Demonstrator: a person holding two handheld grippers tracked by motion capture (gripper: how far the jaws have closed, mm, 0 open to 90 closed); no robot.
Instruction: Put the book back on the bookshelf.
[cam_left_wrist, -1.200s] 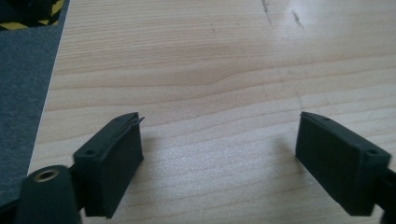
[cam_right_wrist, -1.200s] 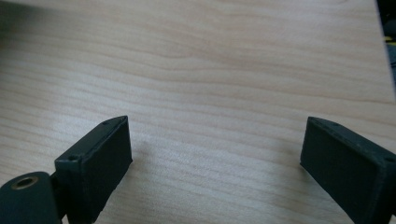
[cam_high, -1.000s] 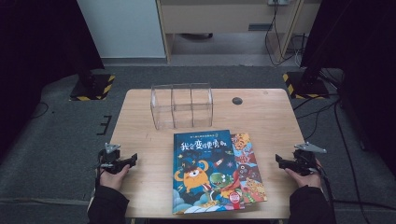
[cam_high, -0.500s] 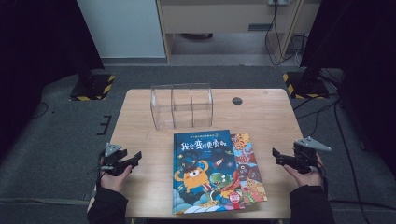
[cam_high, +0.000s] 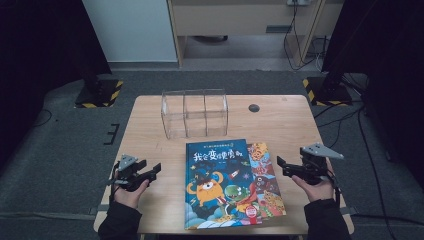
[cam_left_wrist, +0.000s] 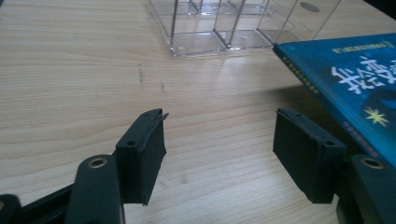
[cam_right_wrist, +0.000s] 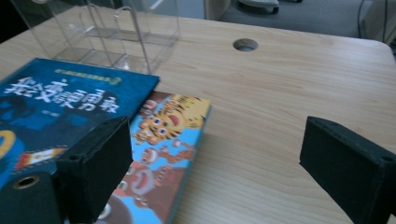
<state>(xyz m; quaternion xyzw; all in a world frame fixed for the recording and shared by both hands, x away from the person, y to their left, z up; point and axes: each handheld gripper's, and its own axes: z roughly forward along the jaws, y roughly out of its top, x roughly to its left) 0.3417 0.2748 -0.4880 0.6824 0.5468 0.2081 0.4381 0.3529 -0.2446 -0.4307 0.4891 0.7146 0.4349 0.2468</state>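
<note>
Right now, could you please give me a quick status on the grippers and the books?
Left gripper open, fingers just been closing, nothing between. Right gripper open, empty. Blue book overlaps tiger book, untouched. Clear organizer behind, apart.

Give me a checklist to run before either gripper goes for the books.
1. Left gripper open, nothing between the jaws, which have just been closing a little: ok.
2. Right gripper open and empty: ok.
3. Blue book on top, overlapping the tiger book: ok.
4. Blue book's edge free to grasp: its left edge lies flat on the table, so not ok for a plain pinch.
5. Clear organizer upright, compartments empty: ok.
6. Whether the books fit a compartment: cannot tell.
</note>
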